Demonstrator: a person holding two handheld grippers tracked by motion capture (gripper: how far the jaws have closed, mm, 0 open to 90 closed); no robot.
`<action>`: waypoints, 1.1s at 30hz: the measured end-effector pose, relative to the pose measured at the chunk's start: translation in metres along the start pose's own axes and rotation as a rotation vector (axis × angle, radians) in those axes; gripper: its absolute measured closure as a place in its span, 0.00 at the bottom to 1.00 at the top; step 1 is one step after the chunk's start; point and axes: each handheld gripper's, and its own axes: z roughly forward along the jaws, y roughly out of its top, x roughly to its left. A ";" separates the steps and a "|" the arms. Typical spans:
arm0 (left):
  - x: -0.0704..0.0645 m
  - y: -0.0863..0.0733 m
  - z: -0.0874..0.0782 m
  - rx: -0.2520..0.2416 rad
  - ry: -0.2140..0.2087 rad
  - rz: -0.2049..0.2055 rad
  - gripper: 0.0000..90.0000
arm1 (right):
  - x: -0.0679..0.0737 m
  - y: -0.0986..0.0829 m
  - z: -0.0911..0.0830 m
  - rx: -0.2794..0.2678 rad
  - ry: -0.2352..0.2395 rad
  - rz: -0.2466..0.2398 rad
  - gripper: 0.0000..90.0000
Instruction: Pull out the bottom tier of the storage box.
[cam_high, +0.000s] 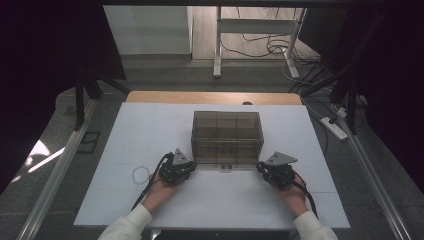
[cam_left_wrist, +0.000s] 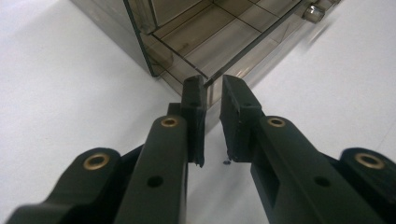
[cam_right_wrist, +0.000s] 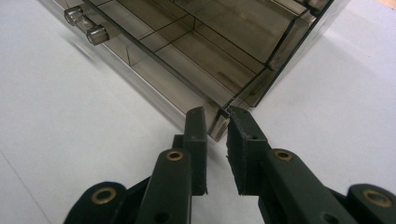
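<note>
A white table (cam_high: 150, 130) carries a smoky see-through box (cam_high: 227, 137) with inner compartments near its middle. Left of the box lies a pale loop (cam_high: 140, 174), possibly a band.

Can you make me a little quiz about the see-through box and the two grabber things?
1. True or false: the box is split into compartments.
2. Which part of the box does the left gripper reach for: A) a front corner, B) the knobs, C) the back wall?
3. Fill in: the right gripper has its jaws slightly ____.

Key: 1 true; 2 A; 3 open.
</note>
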 end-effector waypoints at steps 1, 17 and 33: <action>0.000 0.000 0.000 0.000 0.000 0.000 0.88 | 0.000 0.000 0.000 0.001 0.001 0.001 0.86; 0.000 -0.004 0.000 0.015 -0.011 0.002 0.88 | 0.004 -0.003 -0.004 -0.002 0.016 0.002 0.87; -0.003 -0.007 -0.003 0.023 -0.022 0.008 0.90 | 0.007 -0.005 -0.008 -0.001 0.019 -0.002 0.88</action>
